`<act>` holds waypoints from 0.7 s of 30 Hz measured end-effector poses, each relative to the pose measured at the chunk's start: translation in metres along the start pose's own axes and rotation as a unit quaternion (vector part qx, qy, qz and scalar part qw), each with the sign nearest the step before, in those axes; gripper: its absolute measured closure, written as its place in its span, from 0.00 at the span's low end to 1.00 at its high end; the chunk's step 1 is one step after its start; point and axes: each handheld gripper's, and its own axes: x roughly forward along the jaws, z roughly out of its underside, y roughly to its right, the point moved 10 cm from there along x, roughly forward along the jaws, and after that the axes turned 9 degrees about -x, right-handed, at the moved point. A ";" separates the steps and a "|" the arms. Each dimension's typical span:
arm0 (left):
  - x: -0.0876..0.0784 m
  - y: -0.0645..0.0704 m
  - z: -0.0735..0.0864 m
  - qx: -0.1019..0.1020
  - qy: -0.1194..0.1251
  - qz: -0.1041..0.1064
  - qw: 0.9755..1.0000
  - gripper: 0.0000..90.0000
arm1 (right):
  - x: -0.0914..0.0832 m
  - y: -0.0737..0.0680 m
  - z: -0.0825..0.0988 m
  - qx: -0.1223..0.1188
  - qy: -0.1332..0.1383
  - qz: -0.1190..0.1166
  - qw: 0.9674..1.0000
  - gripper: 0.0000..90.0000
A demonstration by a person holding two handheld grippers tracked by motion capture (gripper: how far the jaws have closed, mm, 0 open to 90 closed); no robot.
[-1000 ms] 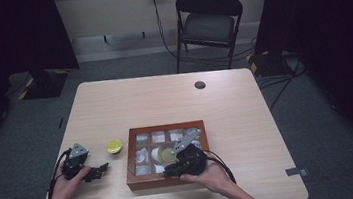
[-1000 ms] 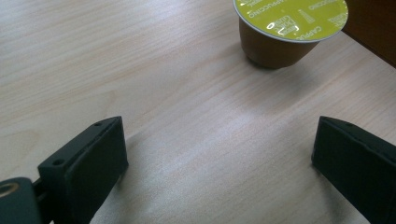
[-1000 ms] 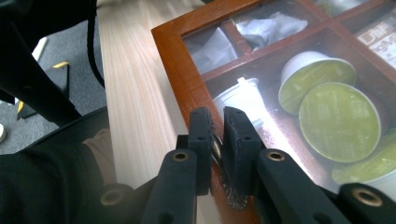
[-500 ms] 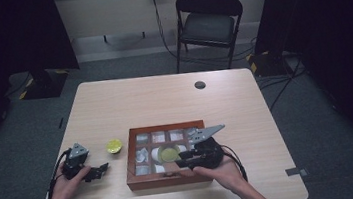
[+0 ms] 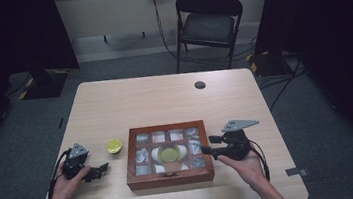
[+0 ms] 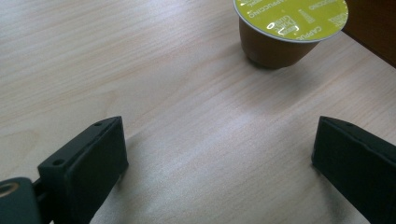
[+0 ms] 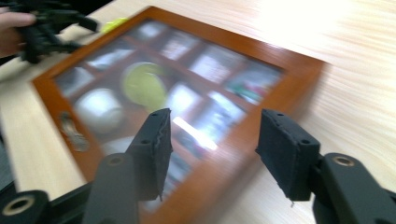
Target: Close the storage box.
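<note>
The right claw (image 5: pixel 209 146) is held spread and empty just beside the right edge of the wooden box (image 5: pixel 170 179); its jaws have just been opening, with nothing between them. One yellow-lidded capsule (image 5: pixel 169 154) is seen resting on the box's glass lid, near its middle. The left claw (image 5: pixel 103 169) is also spread wide and empty, resting on the surface (image 5: pixel 164 101), with a second capsule (image 6: pixel 289 23) standing upright just ahead of it. That capsule would best be approached level, pinched around its cup below the rim, and lifted straight. Counted: two capsules, one box, two claws.
</note>
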 end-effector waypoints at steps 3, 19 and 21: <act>0.000 0.000 0.000 0.000 0.000 0.000 1.000 0.03 | -0.006 0.018 0.010 0.022 -0.004 0.026 0.999 0.42; 0.000 0.000 0.000 0.000 0.000 0.000 1.000 0.03 | -0.036 0.100 0.076 0.114 -0.062 0.146 0.981 0.19; 0.000 0.000 0.000 -0.005 -0.001 -0.003 1.000 0.03 | -0.037 0.107 0.086 0.119 -0.075 0.162 0.977 0.19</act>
